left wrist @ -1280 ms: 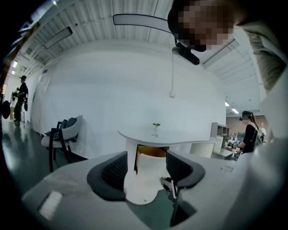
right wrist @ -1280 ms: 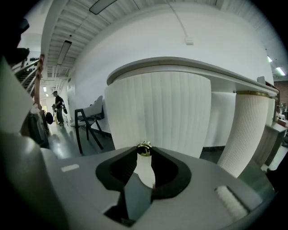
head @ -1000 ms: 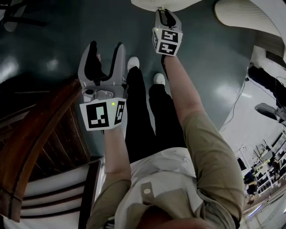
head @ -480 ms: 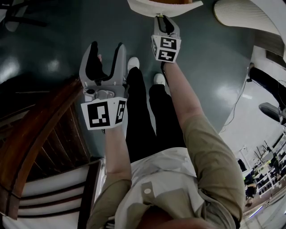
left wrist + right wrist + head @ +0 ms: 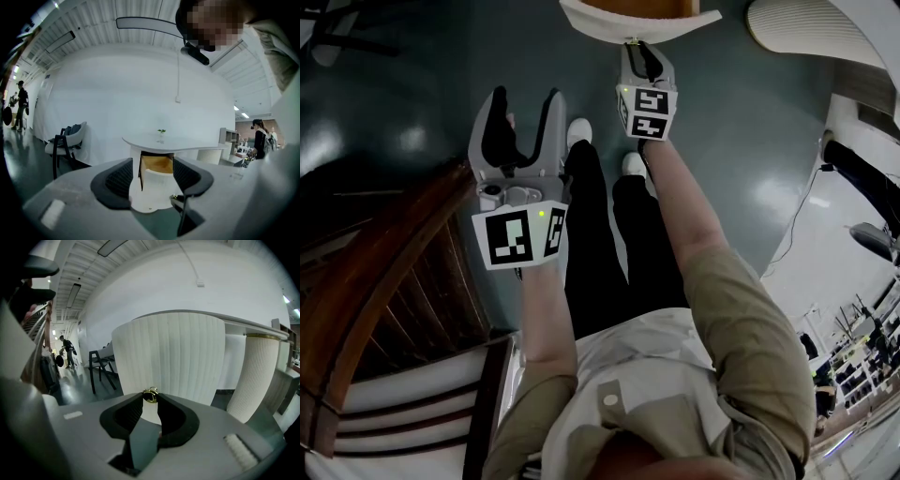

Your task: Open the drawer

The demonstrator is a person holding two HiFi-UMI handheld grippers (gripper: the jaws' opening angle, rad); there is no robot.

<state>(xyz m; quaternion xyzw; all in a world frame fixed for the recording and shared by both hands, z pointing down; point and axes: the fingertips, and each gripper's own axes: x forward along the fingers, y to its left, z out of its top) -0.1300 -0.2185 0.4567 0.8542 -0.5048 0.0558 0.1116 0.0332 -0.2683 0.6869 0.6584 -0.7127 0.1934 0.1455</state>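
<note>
knob (image 5: pixel 150 394) sits pinched in the right claw (image 5: pixel 641 52), dead ahead on the drawer (image 5: pixel 609 25) front; the pull should run straight back toward the person. left claw (image 5: pixel 523 101) hangs released, farther off.

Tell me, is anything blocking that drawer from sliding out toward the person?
Nothing visible does. The right gripper is shut on the gold knob of the drawer. Only bare floor lies in front of it, and the person's shoes stand back from it.
</note>
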